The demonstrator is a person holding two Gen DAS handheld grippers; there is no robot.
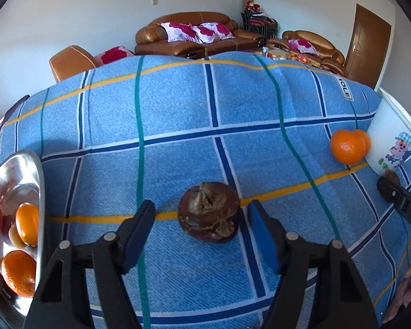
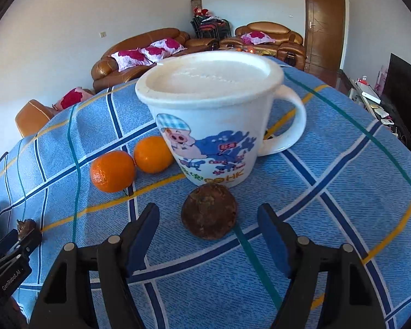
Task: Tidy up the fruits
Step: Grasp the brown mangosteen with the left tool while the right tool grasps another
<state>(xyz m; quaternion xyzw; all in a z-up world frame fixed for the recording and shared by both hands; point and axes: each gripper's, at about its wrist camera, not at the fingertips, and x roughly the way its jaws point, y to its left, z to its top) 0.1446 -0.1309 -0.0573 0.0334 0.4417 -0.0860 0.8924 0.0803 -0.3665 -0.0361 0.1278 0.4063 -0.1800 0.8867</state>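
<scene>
The left gripper [image 1: 201, 220] has its jaws spread wide and empty around a brown mangosteen [image 1: 208, 212] low in the frame's centre on the blue checked tabletop [image 1: 178, 109]. At lower left, a metal bowl [image 1: 39, 181] holds oranges and other fruit. The right gripper [image 2: 208, 226] is equally wide open and empty, flanking a second mangosteen [image 2: 208, 211] that touches a white cartoon mug [image 2: 219, 126] behind it. Two oranges [image 2: 113, 171] sit left of the mug.
</scene>
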